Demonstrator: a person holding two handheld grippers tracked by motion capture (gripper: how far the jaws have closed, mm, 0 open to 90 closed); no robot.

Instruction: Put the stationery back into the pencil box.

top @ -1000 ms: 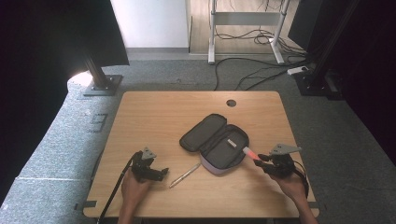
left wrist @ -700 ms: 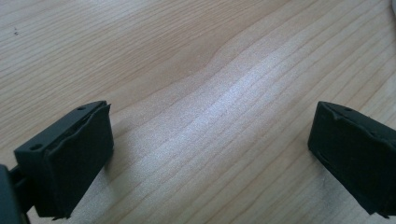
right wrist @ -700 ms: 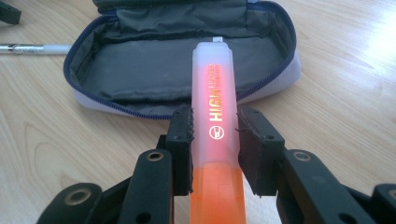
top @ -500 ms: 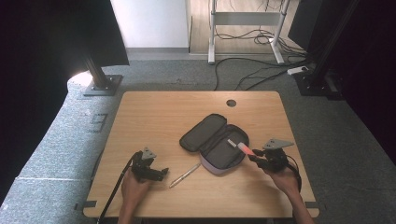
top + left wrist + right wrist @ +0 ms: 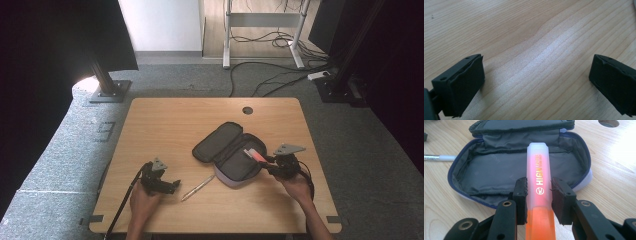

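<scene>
An orange highlighter (image 5: 539,177) with a clear cap lies between the pads of my right gripper (image 5: 539,188), which is shut on its barrel. Its capped end reaches out over the open grey pencil case (image 5: 494,175). From above, the right gripper (image 5: 265,161) is at the right rim of the pencil case (image 5: 230,150), with the highlighter (image 5: 255,154) pointing left over the lower compartment. My left gripper (image 5: 172,187) rests near the table's front left, and in its own view the left gripper (image 5: 536,82) stands open over bare wood. A white pen (image 5: 198,187) lies between the left gripper and the case.
The wooden table (image 5: 165,125) has a round cable hole (image 5: 247,110) near its far edge. The case's flap lies open toward the back left. The pen (image 5: 439,158) sits just beyond the case's left end. Grey carpet, cables and stand legs surround the table.
My right gripper has moved left with the highlighter, bringing its capped end from beside the case to over the open compartment. The left gripper has stayed put.
</scene>
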